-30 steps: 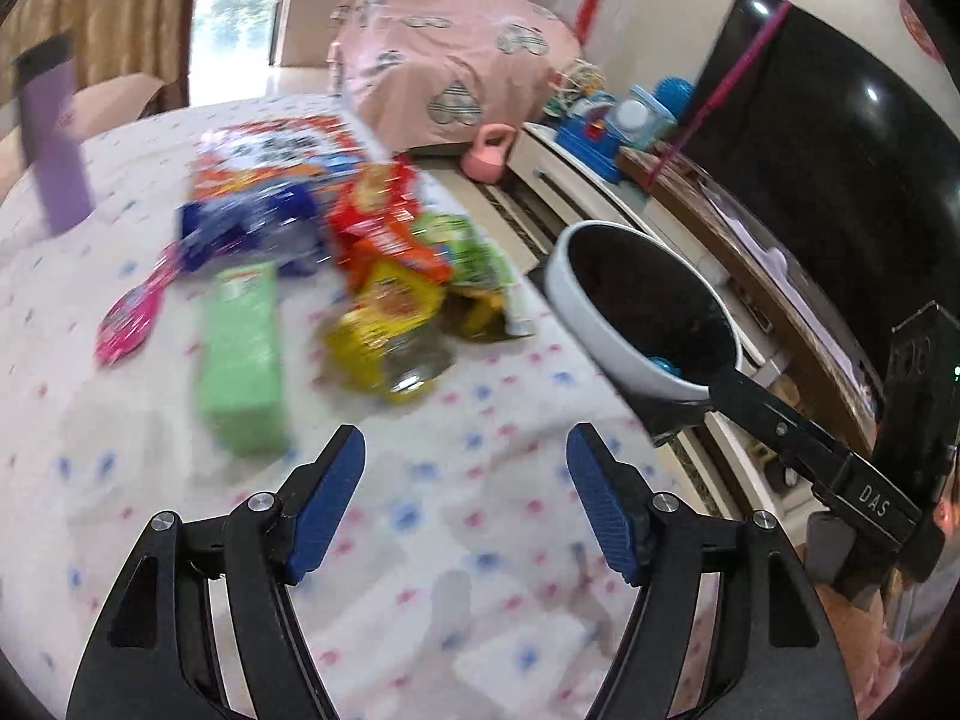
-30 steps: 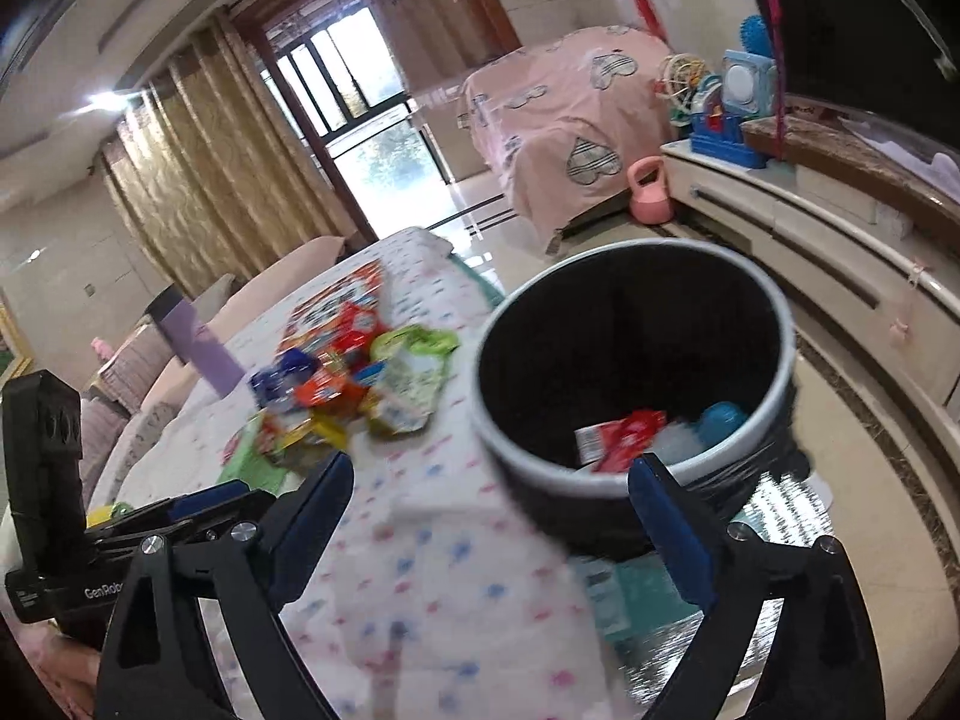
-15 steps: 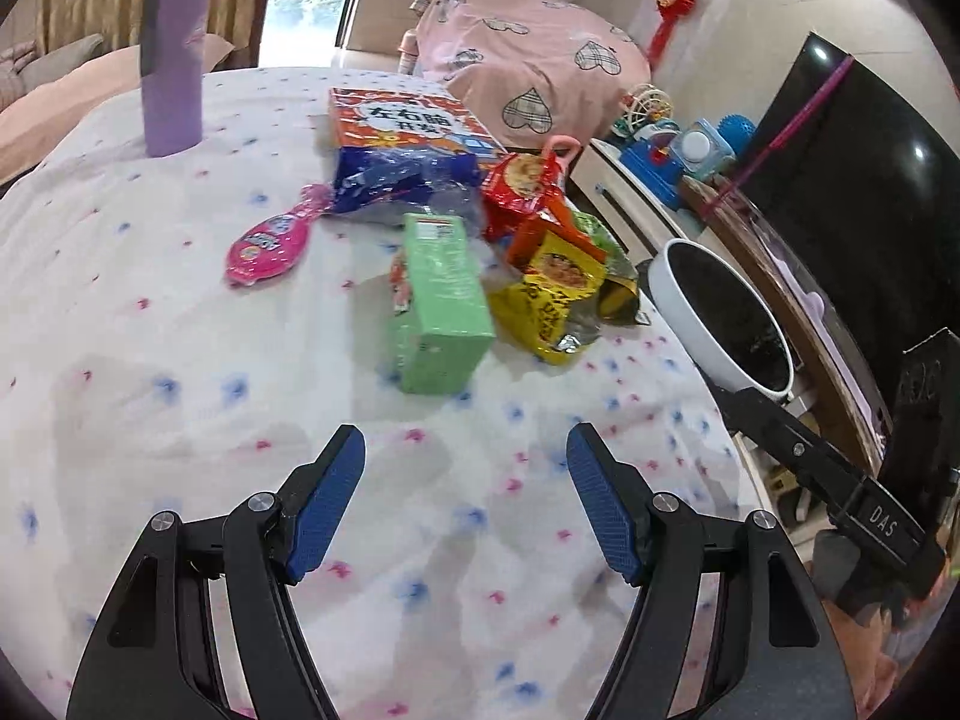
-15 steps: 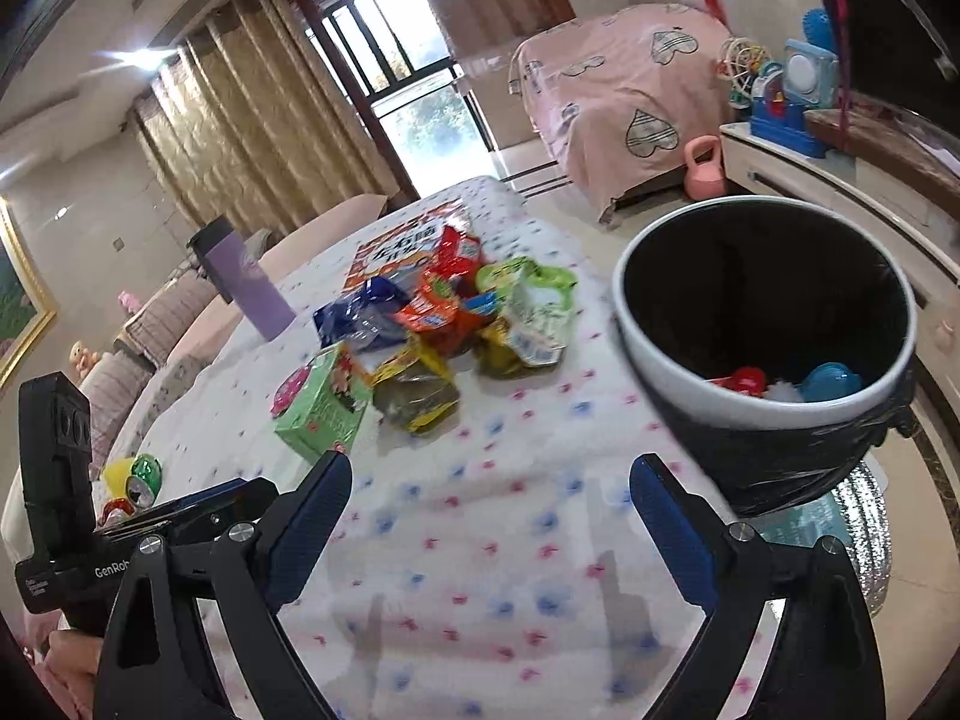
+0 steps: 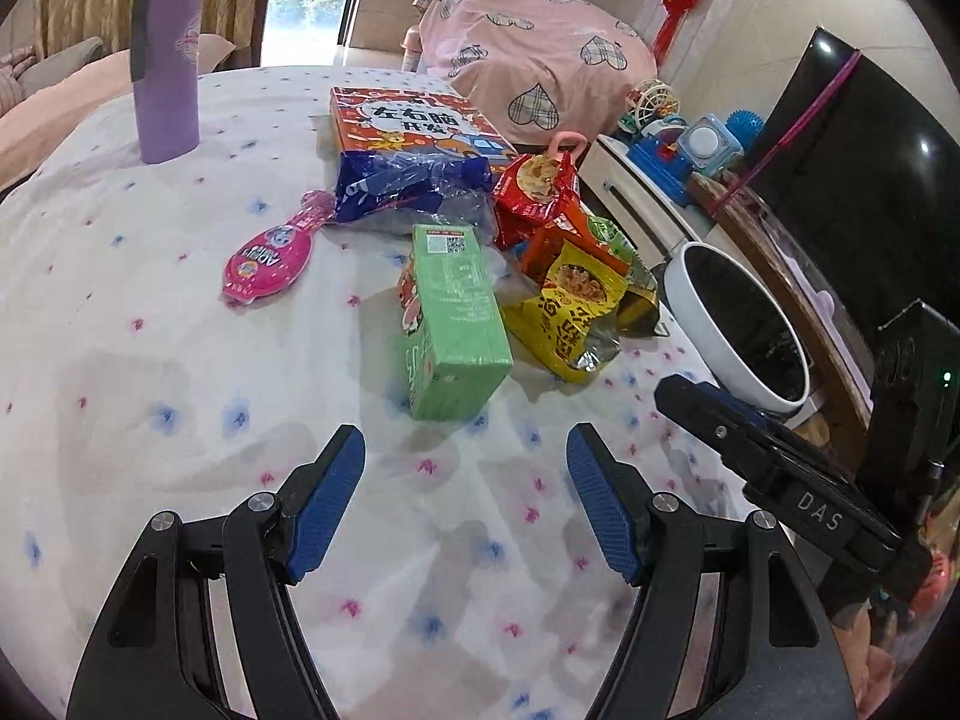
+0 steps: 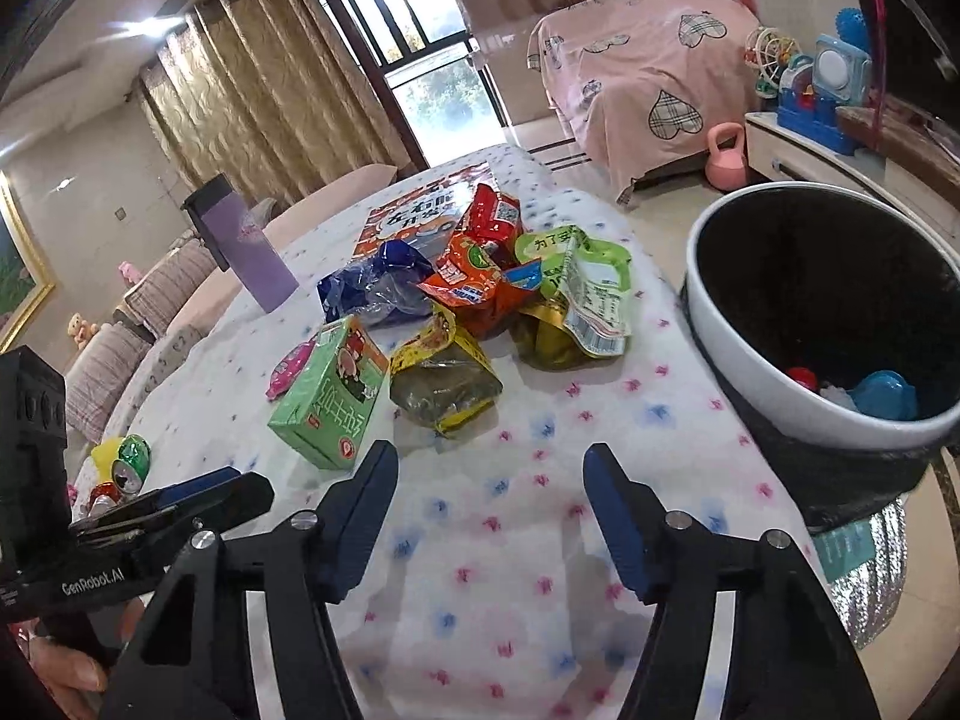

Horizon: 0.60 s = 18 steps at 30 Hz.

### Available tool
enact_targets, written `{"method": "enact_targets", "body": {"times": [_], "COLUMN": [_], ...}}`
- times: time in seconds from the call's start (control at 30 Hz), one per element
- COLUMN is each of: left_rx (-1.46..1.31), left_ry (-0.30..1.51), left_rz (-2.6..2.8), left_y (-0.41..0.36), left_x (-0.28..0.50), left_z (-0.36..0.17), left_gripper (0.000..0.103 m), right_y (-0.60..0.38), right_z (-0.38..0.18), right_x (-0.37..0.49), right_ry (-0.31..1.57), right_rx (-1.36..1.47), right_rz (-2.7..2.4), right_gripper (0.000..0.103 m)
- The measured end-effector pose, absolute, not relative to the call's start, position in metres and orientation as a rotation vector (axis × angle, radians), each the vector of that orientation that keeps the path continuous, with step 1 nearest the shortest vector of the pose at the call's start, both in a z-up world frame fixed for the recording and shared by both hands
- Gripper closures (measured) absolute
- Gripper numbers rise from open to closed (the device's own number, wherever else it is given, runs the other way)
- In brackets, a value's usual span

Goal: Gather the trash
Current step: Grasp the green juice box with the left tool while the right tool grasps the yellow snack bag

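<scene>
A heap of trash lies on the dotted tablecloth: a green carton point(image 5: 453, 324) point(image 6: 330, 399), a yellow snack bag point(image 5: 576, 312) point(image 6: 444, 384), red and orange wrappers point(image 5: 537, 192) point(image 6: 480, 276), a blue bag point(image 5: 408, 192) point(image 6: 372, 288) and a green-and-white pouch point(image 6: 585, 294). The white bin point(image 6: 780, 384) point(image 5: 714, 336) with a black liner stands off the table's right edge, with a few items inside. My left gripper point(image 5: 465, 480) is open just short of the green carton. My right gripper point(image 6: 489, 492) has its jaws closing with nothing between them, short of the yellow bag.
A purple tumbler point(image 5: 165, 54) point(image 6: 240, 240) stands at the far left of the table. A pink toothbrush pack point(image 5: 270, 255) and a red printed box point(image 5: 414, 120) lie by the heap. Cans point(image 6: 123, 468) sit at the table's left edge. A pink-covered sofa point(image 6: 648, 78) and a toy-laden TV bench point(image 5: 678, 162) lie beyond.
Both views have swung from the bin toward the trash heap and come nearer the table. The right gripper's jaws stand narrower than before. The left gripper's jaws are unchanged.
</scene>
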<state>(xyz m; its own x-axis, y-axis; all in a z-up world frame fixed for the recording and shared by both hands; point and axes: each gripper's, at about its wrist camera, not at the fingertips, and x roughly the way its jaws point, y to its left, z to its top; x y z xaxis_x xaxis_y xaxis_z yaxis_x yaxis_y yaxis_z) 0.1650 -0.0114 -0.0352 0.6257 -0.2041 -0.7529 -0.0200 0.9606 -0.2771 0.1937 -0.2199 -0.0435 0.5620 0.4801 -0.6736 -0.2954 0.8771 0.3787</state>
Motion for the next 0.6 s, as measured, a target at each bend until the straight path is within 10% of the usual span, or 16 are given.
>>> {"method": "enact_targets", "body": {"times": [0.47, 0.6], "left_rx": [-0.24, -0.226], "left_ry": [0.913, 0.943], "left_rz": [-0.081, -0.098], "left_y": [-0.013, -0.014], "left_x": [0.21, 0.216], "left_z": [-0.046, -0.054], "left_gripper": [0.033, 0.071], "right_y": [-0.195, -0.186], "right_z": [-0.053, -0.063], "right_x": [0.237, 0.245], "right_ry": [0.9, 0.927], "right_rx": [0.155, 0.132], "right_rz": [0.487, 0.485], "right_gripper": [0.058, 0.09]}}
